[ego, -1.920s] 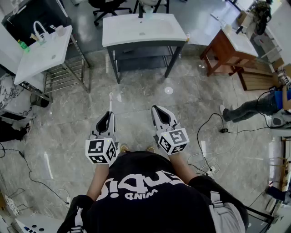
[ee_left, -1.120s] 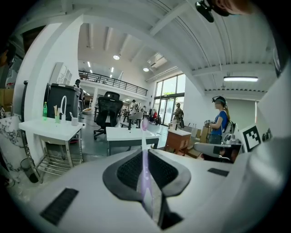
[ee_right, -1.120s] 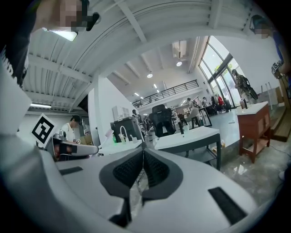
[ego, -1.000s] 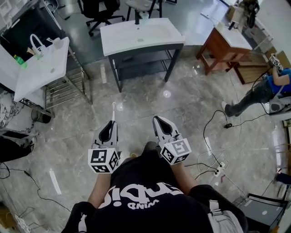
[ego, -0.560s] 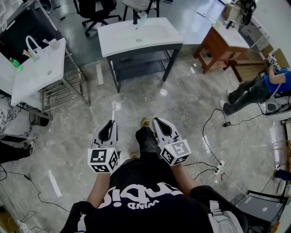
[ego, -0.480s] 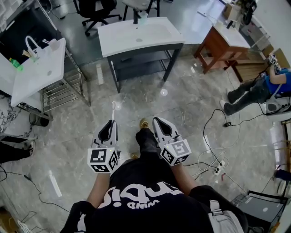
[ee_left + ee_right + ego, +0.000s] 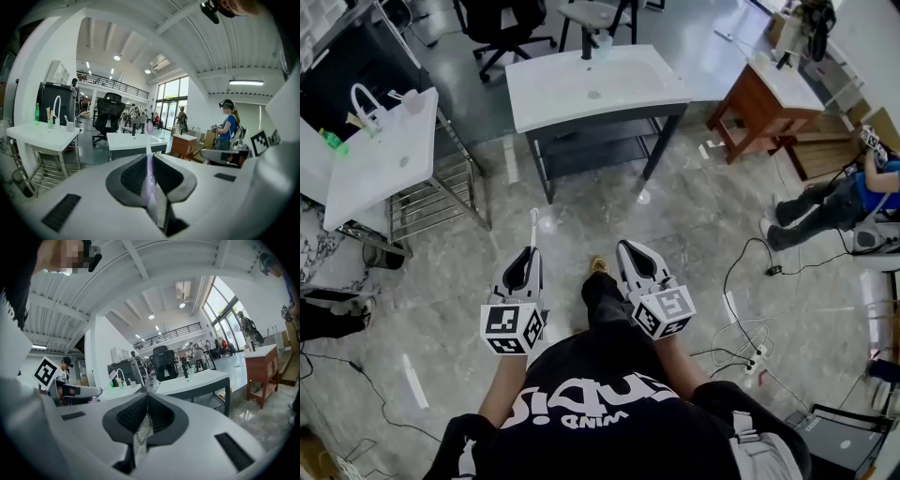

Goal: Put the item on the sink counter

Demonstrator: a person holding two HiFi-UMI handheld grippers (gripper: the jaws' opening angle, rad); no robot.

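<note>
The left gripper point(image 7: 529, 251) is clamped on a slim, pale lilac plastic toothbrush point(image 7: 532, 223) that points forward, well short of the white sink counter on a dark metal frame point(image 7: 546, 92). The right gripper point(image 7: 625, 247) is closed on nothing. By my reading the pickup is done, and the carry and set-down remain.

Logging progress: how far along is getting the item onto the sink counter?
Done: left gripper is shut on the toothbrush. In hand: it is held over the floor, short of the sink counter. Left: reach the counter and set it down. Right gripper is shut, empty.
</note>
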